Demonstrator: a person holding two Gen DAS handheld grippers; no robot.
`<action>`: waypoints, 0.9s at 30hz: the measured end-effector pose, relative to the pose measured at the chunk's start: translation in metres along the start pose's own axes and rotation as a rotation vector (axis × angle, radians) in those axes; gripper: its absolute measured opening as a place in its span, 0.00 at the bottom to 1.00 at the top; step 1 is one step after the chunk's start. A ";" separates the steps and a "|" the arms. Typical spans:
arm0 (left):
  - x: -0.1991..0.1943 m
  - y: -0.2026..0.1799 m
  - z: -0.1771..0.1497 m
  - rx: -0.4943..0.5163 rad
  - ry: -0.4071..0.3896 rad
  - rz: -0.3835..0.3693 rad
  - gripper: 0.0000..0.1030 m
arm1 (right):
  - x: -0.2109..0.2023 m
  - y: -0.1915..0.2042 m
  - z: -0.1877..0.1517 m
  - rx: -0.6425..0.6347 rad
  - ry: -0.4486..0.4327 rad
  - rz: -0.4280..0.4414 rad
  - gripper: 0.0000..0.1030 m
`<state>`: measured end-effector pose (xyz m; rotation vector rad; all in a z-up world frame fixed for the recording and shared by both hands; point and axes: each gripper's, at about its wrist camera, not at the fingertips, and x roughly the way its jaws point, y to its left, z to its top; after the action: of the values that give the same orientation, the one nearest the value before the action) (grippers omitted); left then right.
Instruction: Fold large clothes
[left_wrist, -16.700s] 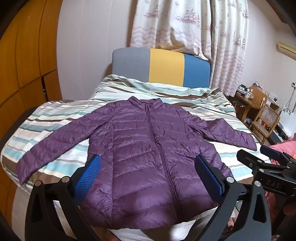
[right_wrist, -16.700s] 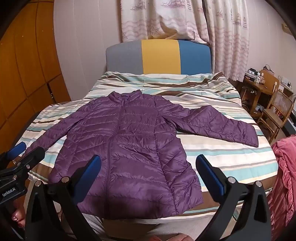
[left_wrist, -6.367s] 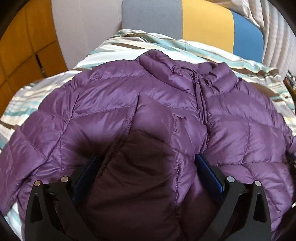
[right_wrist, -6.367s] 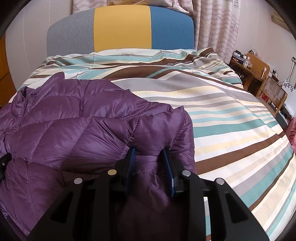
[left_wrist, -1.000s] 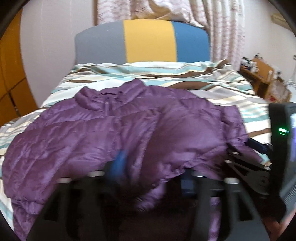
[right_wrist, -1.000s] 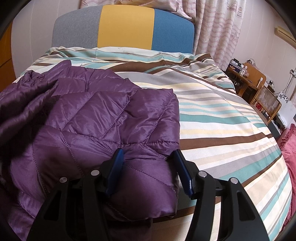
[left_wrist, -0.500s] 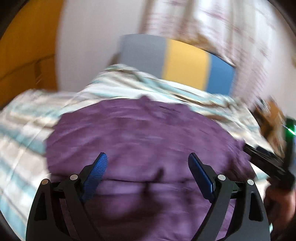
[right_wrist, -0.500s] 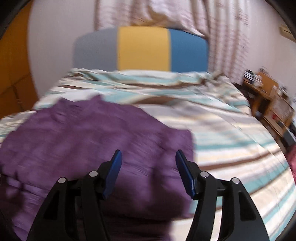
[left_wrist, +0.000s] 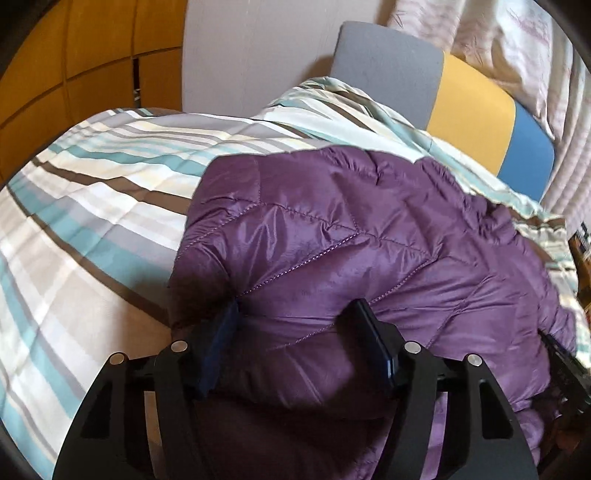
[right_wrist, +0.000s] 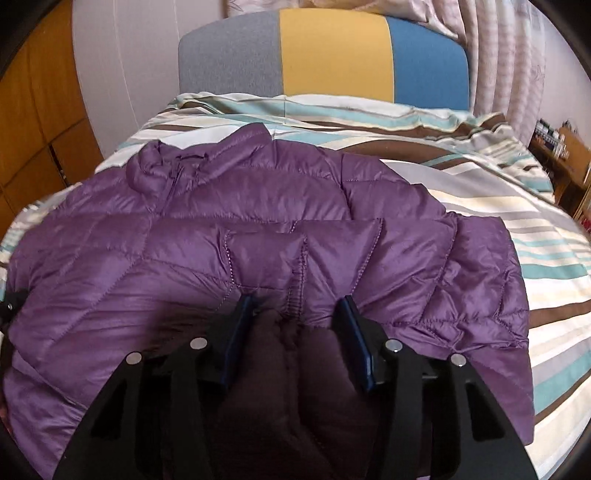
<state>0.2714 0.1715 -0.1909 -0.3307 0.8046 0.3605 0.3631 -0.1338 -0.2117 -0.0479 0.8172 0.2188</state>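
Note:
A purple quilted puffer jacket (left_wrist: 351, 236) lies on the striped bed, both sleeves folded in over the body. My left gripper (left_wrist: 295, 317) stands at the jacket's near left edge, its blue pads pressed against a thick bunch of the fabric. My right gripper (right_wrist: 295, 306) stands at the near middle hem of the jacket (right_wrist: 258, 221), its pads closed in on a thick fold by the zipper. The collar lies at the far end.
The bed (left_wrist: 92, 206) has a striped teal, brown and cream cover (right_wrist: 535, 266). A grey, yellow and blue headboard (right_wrist: 332, 55) stands at the far end. Wooden cabinets (left_wrist: 92, 55) are on the left. A wooden desk (right_wrist: 565, 158) is at the far right.
Both grippers were open above the jacket half a second ago. Now both have dropped to the near edge and closed in on folds of fabric.

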 end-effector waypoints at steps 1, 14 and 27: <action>0.000 0.001 0.000 0.002 -0.003 -0.001 0.63 | 0.001 0.004 0.000 -0.016 -0.001 -0.020 0.46; -0.046 0.037 0.027 -0.160 -0.073 0.006 0.43 | 0.000 0.006 -0.003 -0.022 -0.018 -0.034 0.49; 0.041 0.020 0.038 0.047 -0.031 0.183 0.42 | 0.000 0.006 -0.004 -0.030 -0.019 -0.042 0.51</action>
<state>0.3128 0.2121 -0.1997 -0.2074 0.8143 0.5159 0.3587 -0.1285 -0.2144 -0.0910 0.7937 0.1915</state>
